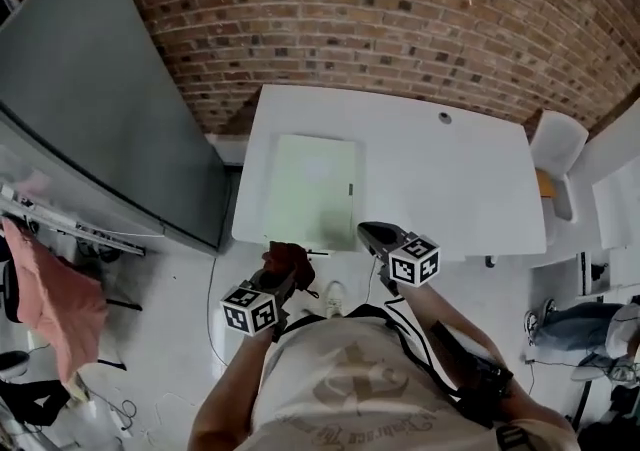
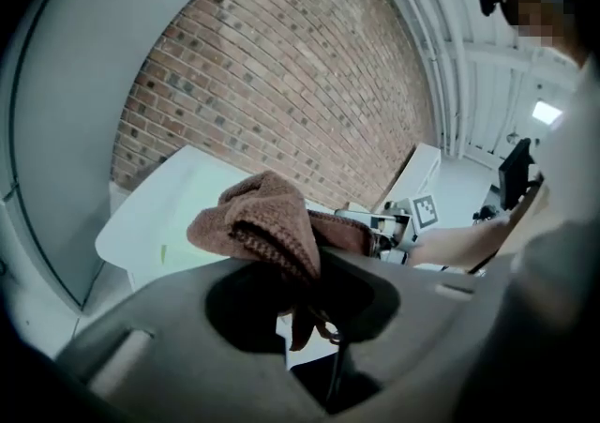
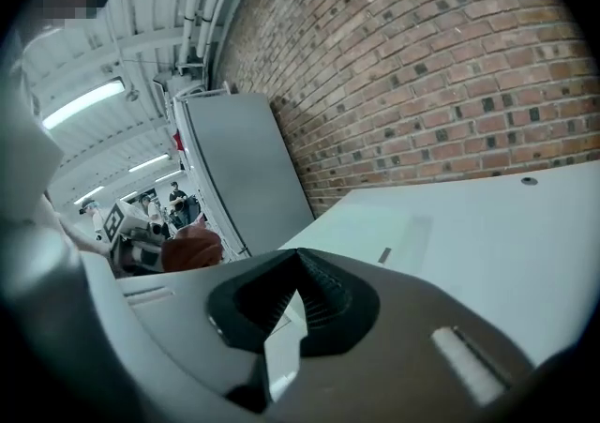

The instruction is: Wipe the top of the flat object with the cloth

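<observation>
Brown cloth [image 2: 267, 224] is gripped, bunched up, in the closed jaws of the left gripper [image 2: 311, 262], which is held just off the near edge of the white table [image 1: 450, 174], over the floor. The right gripper [image 3: 300, 260] is held beside it, its jaws pressed together on nothing, its tip over the table's near edge. The pale green flat board [image 1: 312, 189] is laid on the table's left part, close to the left and near edges. Bare tabletop is seen to its right, and a brick wall [image 1: 400, 29] is set behind the far edge.
</observation>
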A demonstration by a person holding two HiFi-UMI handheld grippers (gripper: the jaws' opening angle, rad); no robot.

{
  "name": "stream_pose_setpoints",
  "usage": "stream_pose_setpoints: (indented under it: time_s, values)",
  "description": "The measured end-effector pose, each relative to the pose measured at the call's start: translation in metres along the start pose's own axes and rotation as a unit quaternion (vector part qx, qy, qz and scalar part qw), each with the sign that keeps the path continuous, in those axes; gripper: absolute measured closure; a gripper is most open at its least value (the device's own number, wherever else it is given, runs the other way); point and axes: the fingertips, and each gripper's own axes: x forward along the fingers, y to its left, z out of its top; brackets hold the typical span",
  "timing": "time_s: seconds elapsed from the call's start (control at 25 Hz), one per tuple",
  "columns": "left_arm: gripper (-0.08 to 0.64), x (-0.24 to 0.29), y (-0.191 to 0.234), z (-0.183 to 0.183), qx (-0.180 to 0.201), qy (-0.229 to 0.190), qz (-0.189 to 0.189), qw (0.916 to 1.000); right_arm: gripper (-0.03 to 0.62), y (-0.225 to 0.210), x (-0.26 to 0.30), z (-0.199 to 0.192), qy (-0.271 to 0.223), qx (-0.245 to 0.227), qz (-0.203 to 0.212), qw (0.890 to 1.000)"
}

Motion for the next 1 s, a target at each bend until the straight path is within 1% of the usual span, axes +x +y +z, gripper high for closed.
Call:
stream_pose_setpoints:
  time_s: [0.08, 0.16, 0.32, 0.44, 0.72, 1.0]
  values:
    - [0.475, -0.015, 0.003, -0.001, 0.005, -0.008, 0.008, 0.9999, 0.588, 0.017, -0.011, -0.004, -0.02, 0.004, 0.001, 1.0]
    - [0.474, -0.028, 0.004, -0.006, 0.008, -0.012, 0.012, 0.9998, 0.588, 0.032, -0.021, -0.012, -0.031, 0.006, 0.0, 1.0]
    - [0.474, -0.044, 0.005, -0.018, 0.011, -0.015, 0.014, 0.9997, 0.587, 0.053, -0.031, -0.026, -0.034, -0.004, -0.001, 0.999]
    - [0.474, -0.055, 0.002, -0.029, 0.013, -0.009, 0.008, 0.9998, 0.587, 0.065, -0.035, -0.035, -0.038, 0.003, -0.006, 0.999]
    - [0.474, -0.058, -0.007, -0.041, 0.018, -0.001, 0.0, 0.9998, 0.586, 0.081, -0.037, -0.036, -0.039, -0.006, 0.0, 0.999]
    - [0.474, -0.059, -0.011, -0.04, 0.031, -0.001, -0.006, 0.9995, 0.586, 0.088, -0.039, -0.04, -0.039, -0.012, 0.003, 0.999]
